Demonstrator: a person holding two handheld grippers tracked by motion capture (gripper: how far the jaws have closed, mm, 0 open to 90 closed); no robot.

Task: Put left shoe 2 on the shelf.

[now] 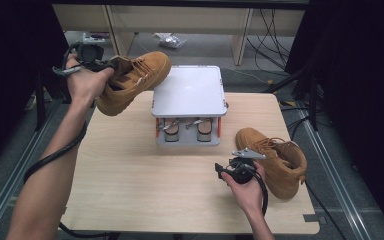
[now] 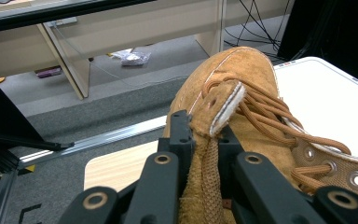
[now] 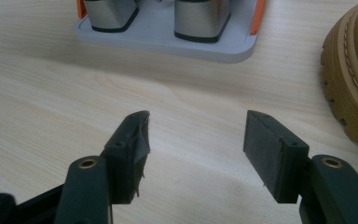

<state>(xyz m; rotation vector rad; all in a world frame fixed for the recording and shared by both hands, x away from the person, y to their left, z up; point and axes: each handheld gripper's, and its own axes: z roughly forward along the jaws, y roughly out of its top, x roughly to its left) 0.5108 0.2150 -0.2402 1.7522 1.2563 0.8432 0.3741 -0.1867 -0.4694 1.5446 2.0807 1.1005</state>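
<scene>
A tan lace-up boot hangs tilted over the table's far left corner, its toe reaching toward the grey stand. My left gripper is shut on the boot's rear collar. In the left gripper view the jaws pinch that suede edge, with the boot's toe beyond and the stand's pale top to the right. A second tan boot stands on the table at the right. My right gripper hovers just left of it, open and holding nothing; this boot's ridged sole shows at the right edge.
The stand has orange posts and a lower shelf carrying two grey blocks. The light wooden table lies between my arms. Desk legs and cables are on the floor behind, dark panels at both sides.
</scene>
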